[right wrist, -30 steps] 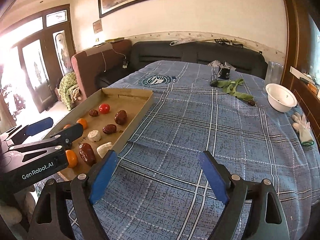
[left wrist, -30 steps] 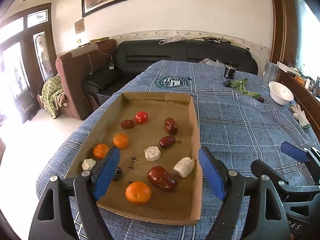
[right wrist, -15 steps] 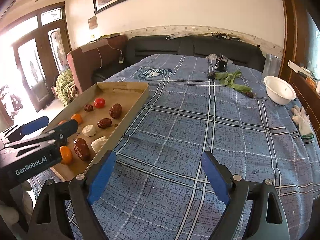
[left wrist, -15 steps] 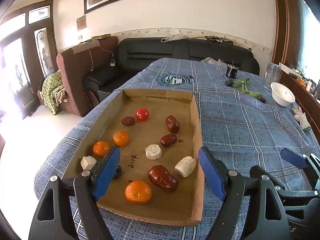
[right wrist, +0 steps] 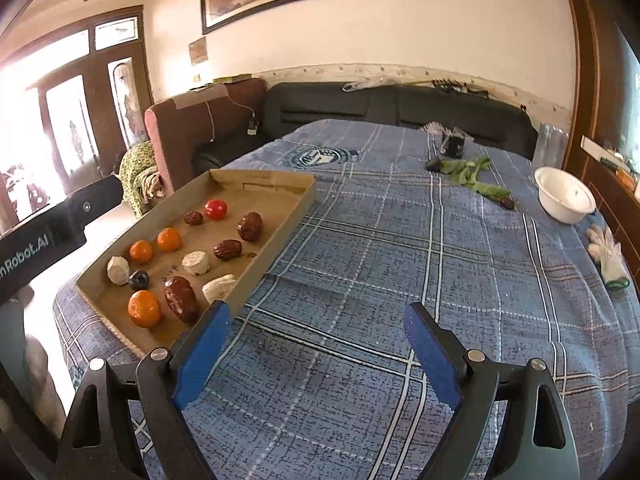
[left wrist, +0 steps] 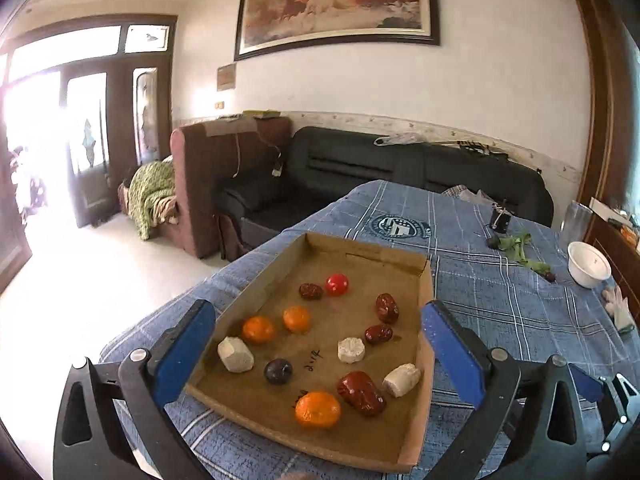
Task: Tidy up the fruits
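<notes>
A shallow cardboard tray [left wrist: 424,312] [right wrist: 276,232] lies on the blue plaid tablecloth. It holds three oranges, the nearest one [left wrist: 318,409] [right wrist: 144,308] at the front, a red tomato [left wrist: 337,284] [right wrist: 216,209], several dark red dates, the biggest [left wrist: 361,393] [right wrist: 181,299] at the front, a dark plum [left wrist: 277,371] [right wrist: 139,279] and three pale chunks [left wrist: 235,354]. My left gripper [left wrist: 318,354] is open and empty, raised above the tray's near end. My right gripper [right wrist: 316,354] is open and empty over bare cloth to the right of the tray.
A white bowl [left wrist: 589,265] [right wrist: 565,195] stands at the far right, a white glove [right wrist: 608,254] nearer. Green leaves [right wrist: 472,178] and a small dark object [right wrist: 452,145] lie at the back. A sofa and an armchair stand beyond the table.
Both grippers have risen and pulled back a little, so the tray sits lower and farther in view. The plum is now uncovered beside the left finger. Nothing was grasped.
</notes>
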The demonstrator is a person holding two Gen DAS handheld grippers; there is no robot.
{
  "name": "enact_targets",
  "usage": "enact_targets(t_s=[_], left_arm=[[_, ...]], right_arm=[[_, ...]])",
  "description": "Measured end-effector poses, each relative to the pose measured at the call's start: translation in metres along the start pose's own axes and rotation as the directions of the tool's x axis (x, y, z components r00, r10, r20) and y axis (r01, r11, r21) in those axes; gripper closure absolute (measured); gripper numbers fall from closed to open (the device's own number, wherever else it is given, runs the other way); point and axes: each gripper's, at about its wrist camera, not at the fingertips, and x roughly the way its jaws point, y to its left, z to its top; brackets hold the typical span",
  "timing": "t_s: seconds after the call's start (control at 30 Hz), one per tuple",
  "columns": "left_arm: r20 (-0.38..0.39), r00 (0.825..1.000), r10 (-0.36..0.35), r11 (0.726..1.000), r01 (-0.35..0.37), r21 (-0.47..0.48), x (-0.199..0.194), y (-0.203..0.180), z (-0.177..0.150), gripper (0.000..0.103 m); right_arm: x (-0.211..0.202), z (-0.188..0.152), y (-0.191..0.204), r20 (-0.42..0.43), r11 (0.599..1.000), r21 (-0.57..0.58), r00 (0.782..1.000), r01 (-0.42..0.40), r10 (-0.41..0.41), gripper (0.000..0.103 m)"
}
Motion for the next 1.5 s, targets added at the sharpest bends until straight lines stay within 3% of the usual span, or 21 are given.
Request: enact_targets(t_s=[0.13,0.3,0.7,1.5], left_arm=[[-0.044,0.999,-0.015,0.999,0.017,0.040,0.003,-0.003,-0.002,0.000],[-0.036,0.999,0.006,0.998,-0.004,0.069,0.002,-0.008,-0.007,0.000],[-0.117,0.992,-0.037,0.999,0.041,0.033,0.017,0.001,-0.011,0.000],[-0.159,0.986,-0.051,0.999,0.053,0.009,0.026,0.010,-0.018,0.000]], right_arm=[[-0.003,-0.001,0.010,0.011,0.999,-0.033,1.000,-0.009,0.010,0.009],[-0.005,-0.002,0.020,0.014,0.998,-0.063,1.000,-0.013,0.013,0.009],[-0.001,-0.002,0.025,-0.005,0.998,-0.069,1.000,-0.014,0.013,0.008],[0.008,-0.009,0.046,-0.039,0.993,-0.117,0.999,-0.006,0.001,0.006]])
